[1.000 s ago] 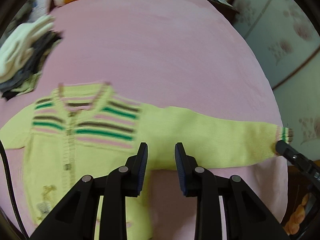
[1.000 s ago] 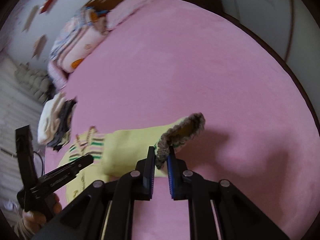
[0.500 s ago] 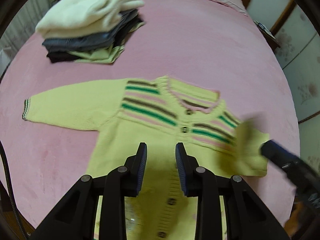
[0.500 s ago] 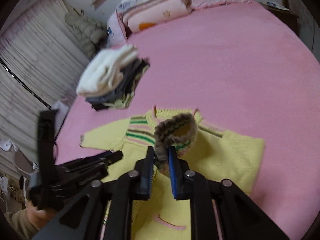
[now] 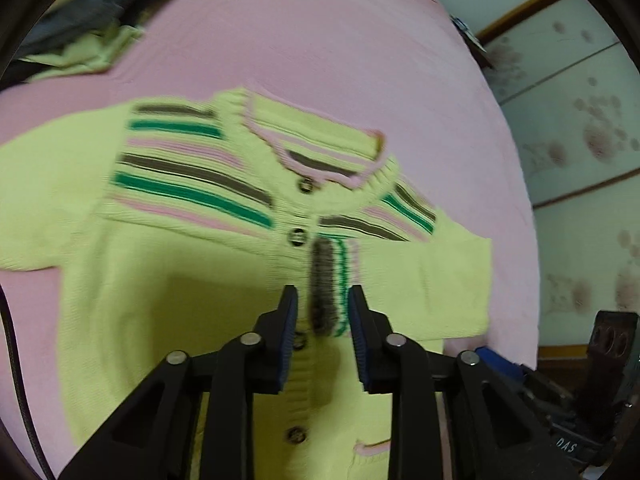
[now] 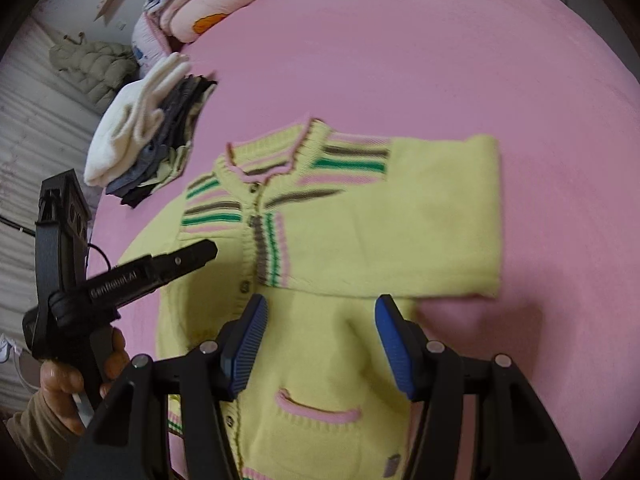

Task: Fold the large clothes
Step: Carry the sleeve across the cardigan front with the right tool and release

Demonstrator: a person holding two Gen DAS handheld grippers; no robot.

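Observation:
A yellow knitted cardigan (image 5: 168,280) (image 6: 344,340) with green, brown and pink stripes lies face up on the pink bed (image 6: 440,60). Its one sleeve (image 6: 400,232) is folded across the chest, with the striped cuff (image 6: 272,248) (image 5: 324,280) at the button line. My right gripper (image 6: 320,320) hovers just below that sleeve; its jaws are opening and nothing is between them. My left gripper (image 5: 322,320) hangs over the cardigan's front. Its jaws are closing but still apart, and the cuff lies beneath them, not gripped. The other sleeve (image 5: 40,200) still spreads out sideways.
A stack of folded clothes (image 6: 148,128) (image 5: 80,32) sits on the bed beyond the cardigan. Pillows and bedding (image 6: 208,0) lie at the head end. A person's hand (image 6: 60,380) holds the left gripper. The bed's edge and wall panels (image 5: 580,140) are at the right.
My right gripper carried the sleeve cuff across onto the cardigan's chest, then opened and let it go. My left gripper swung in over the buttoned front, jaws slightly narrower.

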